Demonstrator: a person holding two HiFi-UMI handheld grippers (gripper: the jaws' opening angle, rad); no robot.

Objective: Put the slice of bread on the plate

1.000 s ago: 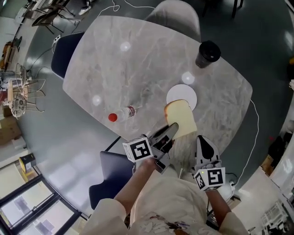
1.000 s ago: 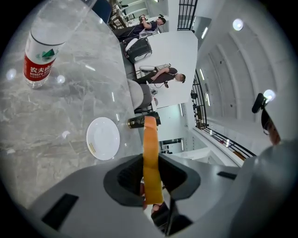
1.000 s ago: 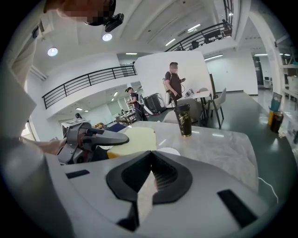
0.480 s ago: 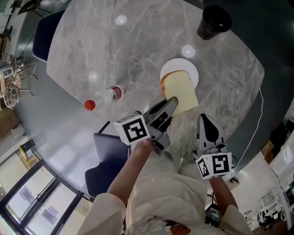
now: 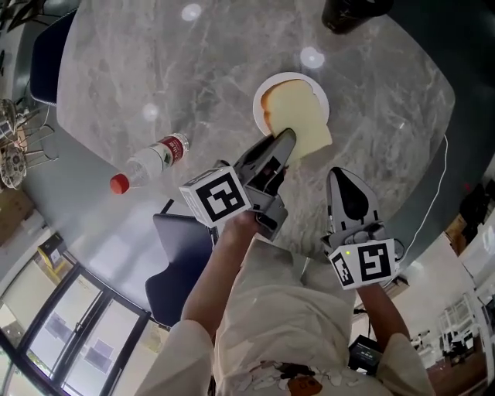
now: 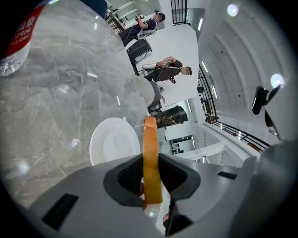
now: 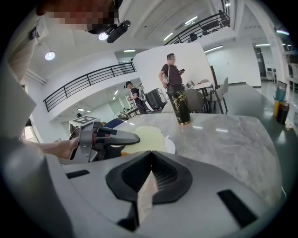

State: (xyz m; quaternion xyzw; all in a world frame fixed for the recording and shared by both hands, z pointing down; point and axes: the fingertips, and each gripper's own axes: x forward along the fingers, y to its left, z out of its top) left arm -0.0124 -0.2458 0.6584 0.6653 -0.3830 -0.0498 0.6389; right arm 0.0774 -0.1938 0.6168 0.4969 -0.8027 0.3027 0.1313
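Observation:
A pale slice of bread (image 5: 300, 125) with a tan crust is pinched at its near edge by my left gripper (image 5: 285, 143), which is shut on it. The slice hangs over the white plate (image 5: 267, 87) and covers much of it. In the left gripper view the bread (image 6: 150, 135) stands edge-on between the jaws, with the plate (image 6: 111, 139) just beyond. My right gripper (image 5: 341, 176) hovers to the right, nearer the table edge, its jaws together on nothing. From the right gripper view I see the bread (image 7: 145, 138) over the plate (image 7: 170, 147).
A plastic water bottle (image 5: 151, 161) with a red cap lies on the grey marble table (image 5: 193, 69) to the left. A black cup (image 5: 352, 11) stands beyond the plate. A dark chair (image 5: 182, 267) sits at the table's near edge. People stand in the background.
Both grippers have sunk toward the table. The bread has moved forward, from just reaching the plate's near edge to lying over most of it.

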